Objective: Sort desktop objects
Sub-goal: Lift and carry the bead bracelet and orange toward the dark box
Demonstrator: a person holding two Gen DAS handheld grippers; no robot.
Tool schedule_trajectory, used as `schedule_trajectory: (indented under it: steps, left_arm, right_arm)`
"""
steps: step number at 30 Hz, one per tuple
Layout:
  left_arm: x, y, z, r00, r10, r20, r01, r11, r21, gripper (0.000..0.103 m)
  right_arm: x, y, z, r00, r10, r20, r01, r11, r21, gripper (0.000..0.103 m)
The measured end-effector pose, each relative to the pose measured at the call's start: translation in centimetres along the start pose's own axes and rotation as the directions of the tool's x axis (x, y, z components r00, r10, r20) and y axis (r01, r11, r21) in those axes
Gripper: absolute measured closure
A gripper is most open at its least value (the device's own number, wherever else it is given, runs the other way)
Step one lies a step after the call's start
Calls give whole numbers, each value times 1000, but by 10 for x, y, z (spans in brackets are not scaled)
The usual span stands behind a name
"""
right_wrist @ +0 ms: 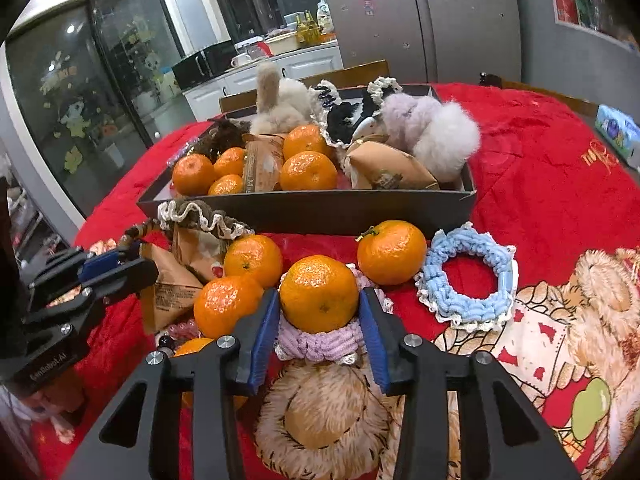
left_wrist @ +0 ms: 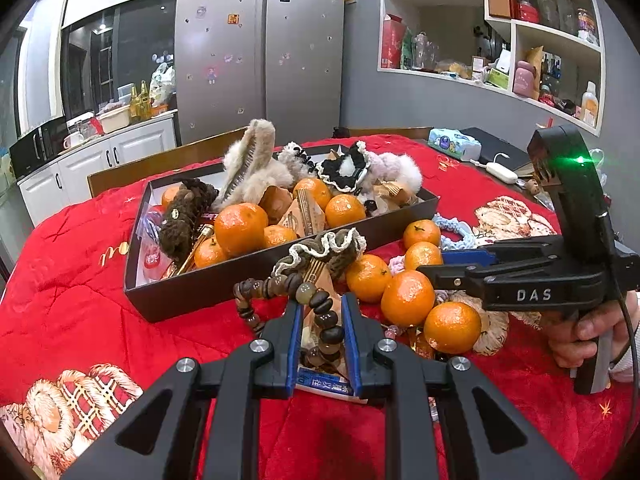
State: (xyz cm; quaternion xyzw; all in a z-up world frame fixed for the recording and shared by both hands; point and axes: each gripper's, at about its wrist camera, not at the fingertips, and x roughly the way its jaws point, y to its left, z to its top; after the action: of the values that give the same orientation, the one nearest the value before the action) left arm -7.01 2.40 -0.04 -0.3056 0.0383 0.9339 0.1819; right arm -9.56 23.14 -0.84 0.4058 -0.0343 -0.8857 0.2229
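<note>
The left hand-held gripper (left_wrist: 322, 314) is pinched on a bead bracelet (left_wrist: 316, 312) beside the box's near wall (left_wrist: 240, 284). The right hand-held gripper (right_wrist: 319, 308) stands spread around a tangerine (right_wrist: 319, 291), pads just clear, crowded by other tangerines on the red tabletop (right_wrist: 540, 184).

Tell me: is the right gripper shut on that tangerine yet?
Open. The right gripper flanks the tangerine, gaps showing at both blue pads.

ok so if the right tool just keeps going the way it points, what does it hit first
Most likely the orange sitting between the right tool's open pads, resting on the lilac scrunchie. Depth is hard to judge, so it may graze the scrunchie too.
</note>
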Motion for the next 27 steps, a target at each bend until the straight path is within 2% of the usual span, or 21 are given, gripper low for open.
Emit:
schedule_trajectory:
  steps: [5, 16, 27]
  left_arm:
    - [-1, 2, 0, 1000, -4, 5, 4, 1000, -5, 83]
    - [-10, 5, 1, 999, -15, 51, 16, 1000, -16, 83]
    - [-24, 9, 7, 995, -15, 103, 18, 999, -30, 83]
  right_arm:
    - [-6, -9, -2, 999, 42, 26, -44, 998, 51, 66]
    - [-21, -17, -4, 995, 42, 86, -51, 994, 96, 66]
    - [-50, -3, -2, 979, 33, 201, -38, 999, 24, 66]
